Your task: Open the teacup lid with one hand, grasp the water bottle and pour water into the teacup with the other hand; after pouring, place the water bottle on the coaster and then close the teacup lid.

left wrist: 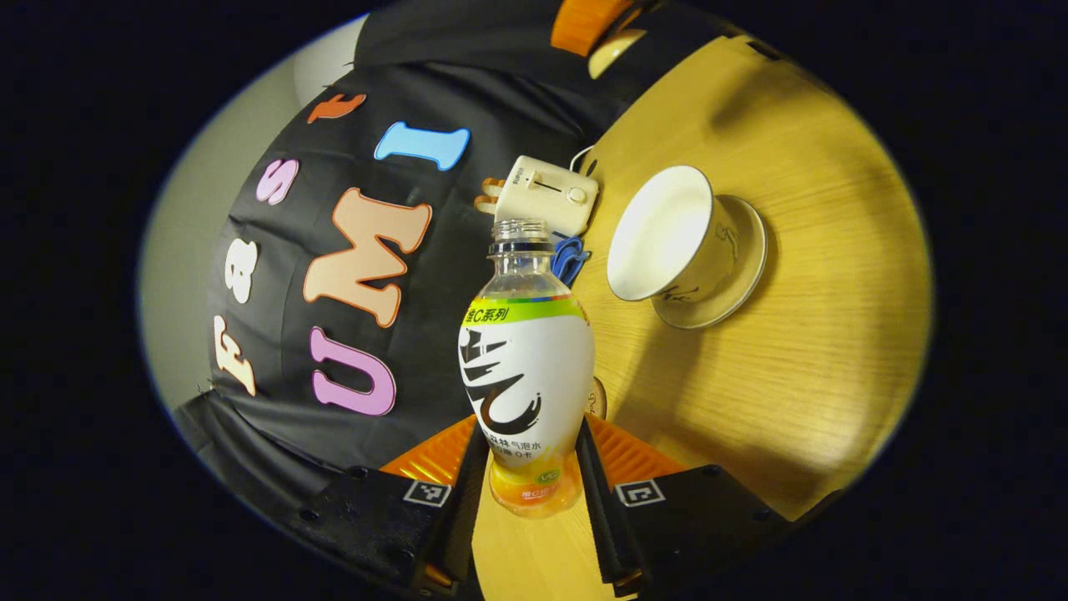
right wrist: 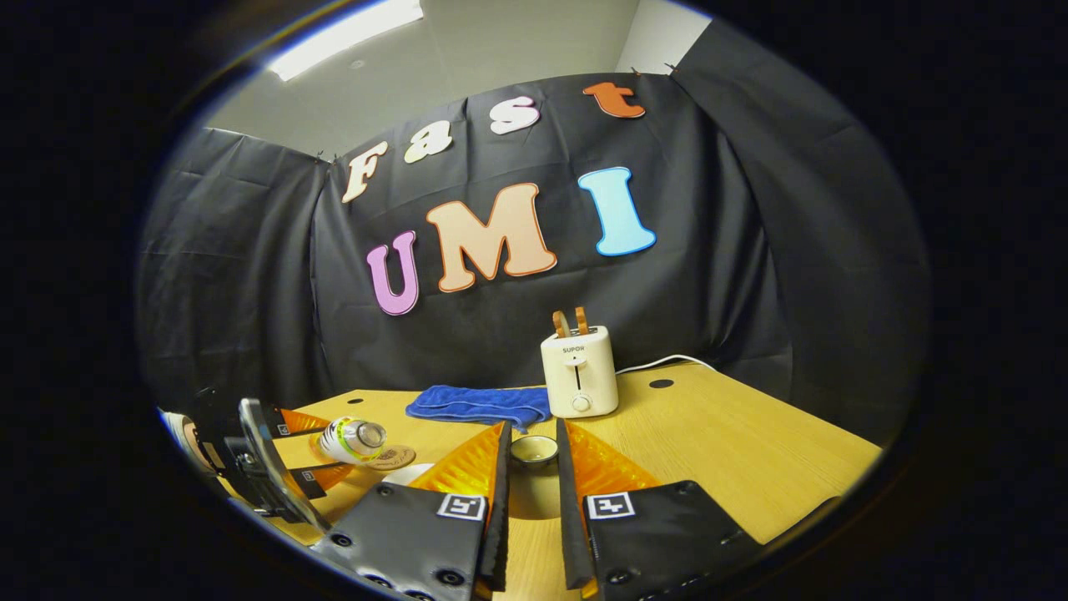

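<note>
My left gripper (left wrist: 534, 451) is clamped on the lower body of the bottle (left wrist: 526, 376), which is uncapped. In the right gripper view it lies nearly on its side above the table (left wrist: 793, 376), with the mouth beside the coaster (right wrist: 392, 457). The cup (left wrist: 667, 234) stands open on its saucer (left wrist: 747, 250), just beside the bottle's neck in the left gripper view. The mouth doesn't look centred over the rim to me, so my main worry is a stream that lands on the saucer or the table. The grip is low on a smooth, rounded label, so the bottle could twist or slide between the fingers as I tip it, which would throw the aim off or drop it onto the cup. The cup is light and perched on the saucer, so a nudge from the neck could tip it. Spilled water would run toward the toaster (right wrist: 578, 371) and its cord at the back edge, though the cloth (right wrist: 476, 405) might catch some. My right gripper (right wrist: 532, 427) seems closed on the lid (right wrist: 534, 451), pinching it right at the fingertips. That hold looks thin, and the lid could slip out while I'm watching the pour.
</note>
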Action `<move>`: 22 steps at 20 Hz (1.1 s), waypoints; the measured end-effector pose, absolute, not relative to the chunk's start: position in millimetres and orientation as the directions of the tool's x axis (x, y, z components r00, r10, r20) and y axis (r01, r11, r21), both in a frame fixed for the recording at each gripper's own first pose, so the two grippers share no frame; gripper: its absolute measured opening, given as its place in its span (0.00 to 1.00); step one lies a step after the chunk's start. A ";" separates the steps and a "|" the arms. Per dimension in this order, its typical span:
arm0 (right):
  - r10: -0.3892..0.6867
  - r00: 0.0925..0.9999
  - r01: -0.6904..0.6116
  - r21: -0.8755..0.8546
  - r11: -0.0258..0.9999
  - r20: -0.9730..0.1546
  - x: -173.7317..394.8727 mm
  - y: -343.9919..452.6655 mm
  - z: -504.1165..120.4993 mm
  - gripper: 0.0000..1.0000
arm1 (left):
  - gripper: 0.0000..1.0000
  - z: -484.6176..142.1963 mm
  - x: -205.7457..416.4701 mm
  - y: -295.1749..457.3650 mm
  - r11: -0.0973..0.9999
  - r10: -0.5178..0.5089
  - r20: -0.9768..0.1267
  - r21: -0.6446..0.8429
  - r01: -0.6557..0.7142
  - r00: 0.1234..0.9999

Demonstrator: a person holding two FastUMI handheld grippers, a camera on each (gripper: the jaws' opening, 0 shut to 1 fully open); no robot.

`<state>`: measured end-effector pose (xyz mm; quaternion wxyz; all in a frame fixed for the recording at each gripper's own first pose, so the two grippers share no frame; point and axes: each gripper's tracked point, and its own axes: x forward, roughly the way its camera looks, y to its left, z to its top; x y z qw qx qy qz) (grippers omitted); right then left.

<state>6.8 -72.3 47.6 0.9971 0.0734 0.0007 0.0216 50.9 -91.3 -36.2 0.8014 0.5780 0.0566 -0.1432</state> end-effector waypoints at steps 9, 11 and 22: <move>0.050 0.999 -0.049 0.152 0.987 0.003 6.5 -70.4 48.9 0.31 | 0.56 -36.3 49.4 -85.9 0.079 -0.133 -0.304 0.946 0.316 0.943; 0.050 0.999 -0.051 0.146 0.988 0.007 5.1 -70.3 49.9 0.29 | 0.57 -34.0 49.9 -85.4 0.026 -0.126 -0.309 0.949 0.314 0.943; 0.048 0.999 -0.050 0.154 0.987 0.015 3.9 -73.8 54.9 0.29 | 0.57 -26.1 49.4 -83.1 -0.197 -0.091 -0.330 0.931 0.308 0.940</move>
